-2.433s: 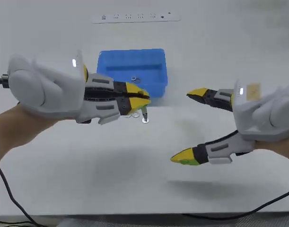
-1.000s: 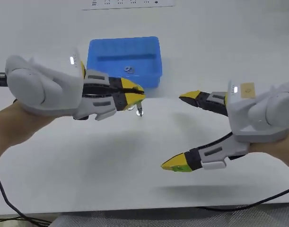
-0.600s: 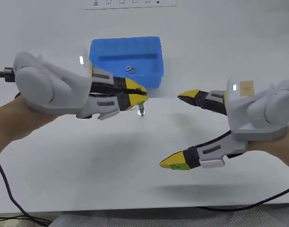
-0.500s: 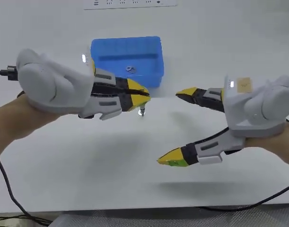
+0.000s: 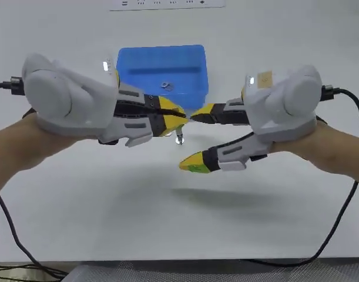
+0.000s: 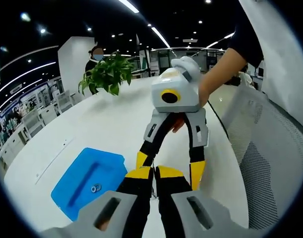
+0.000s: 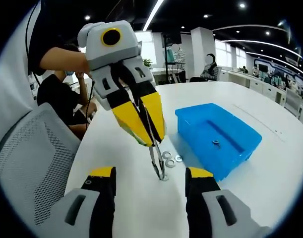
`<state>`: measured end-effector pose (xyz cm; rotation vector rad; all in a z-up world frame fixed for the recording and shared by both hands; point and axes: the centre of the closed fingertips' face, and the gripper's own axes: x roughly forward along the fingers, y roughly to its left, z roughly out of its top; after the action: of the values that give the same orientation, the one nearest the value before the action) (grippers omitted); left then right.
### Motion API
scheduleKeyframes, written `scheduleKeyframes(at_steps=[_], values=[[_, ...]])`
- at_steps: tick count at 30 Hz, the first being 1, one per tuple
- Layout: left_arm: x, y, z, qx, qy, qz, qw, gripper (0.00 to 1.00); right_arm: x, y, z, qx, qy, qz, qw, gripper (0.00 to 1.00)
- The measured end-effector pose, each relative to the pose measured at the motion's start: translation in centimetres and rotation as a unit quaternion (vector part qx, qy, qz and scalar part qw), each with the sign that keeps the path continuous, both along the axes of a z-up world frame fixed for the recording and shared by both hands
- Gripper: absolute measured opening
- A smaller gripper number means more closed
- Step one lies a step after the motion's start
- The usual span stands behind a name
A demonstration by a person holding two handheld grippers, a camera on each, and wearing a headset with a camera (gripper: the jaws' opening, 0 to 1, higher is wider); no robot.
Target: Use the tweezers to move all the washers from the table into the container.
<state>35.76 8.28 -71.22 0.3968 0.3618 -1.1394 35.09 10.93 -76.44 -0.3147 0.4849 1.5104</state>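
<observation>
Moved: my right tongs (image 5: 188, 140), agape, now beside left tongs (image 5: 180, 117).
Held: tweezers (image 7: 153, 148), clamped left, tips down over washers (image 7: 178, 158); container (image 5: 144, 64) beyond.

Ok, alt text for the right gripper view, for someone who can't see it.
The left gripper, shut on tweezers, points their tips down at a washer on the white table. More washers lie beside a blue container that holds one, and the right gripper stands open at the bottom.
</observation>
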Motion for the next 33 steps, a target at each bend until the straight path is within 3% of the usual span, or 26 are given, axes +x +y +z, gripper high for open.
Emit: scheduleKeyframes(at_steps=[6,11,16,22,25,29,33], values=[[0.1,0.0,0.0,-0.001,0.001,0.001,1.0000,0.06,0.9,0.9,0.8,0.017,0.001,0.007,0.9998,0.32],[0.0,-0.1,0.0,-0.002,0.002,-0.002,1.0000,0.06,0.7,1.1,0.4,0.009,0.001,0.027,0.9996,0.27],[-0.1,-0.2,-0.1,-0.002,0.003,-0.004,1.0000,0.06,0.0,1.2,-0.1,-0.006,-0.006,0.055,0.9985,0.15],[-0.3,-0.2,-0.1,-0.001,0.004,-0.005,1.0000,0.06,0.0,1.3,-0.7,-0.025,-0.026,0.074,0.9966,0.12],[-0.1,0.0,-0.2,0.003,0.001,-0.001,1.0000,0.06,-0.1,1.4,-0.7,-0.033,-0.052,0.086,0.9944,0.11],[0.1,0.2,-0.2,0.008,-0.003,0.006,0.9999,0.07,0.1,1.4,-0.7,-0.034,-0.060,0.086,0.9939,0.10],[0.0,0.2,-0.4,0.006,0.009,0.019,0.9998,0.10,0.1,1.3,-0.7,-0.032,-0.069,0.084,0.9936,0.10]])
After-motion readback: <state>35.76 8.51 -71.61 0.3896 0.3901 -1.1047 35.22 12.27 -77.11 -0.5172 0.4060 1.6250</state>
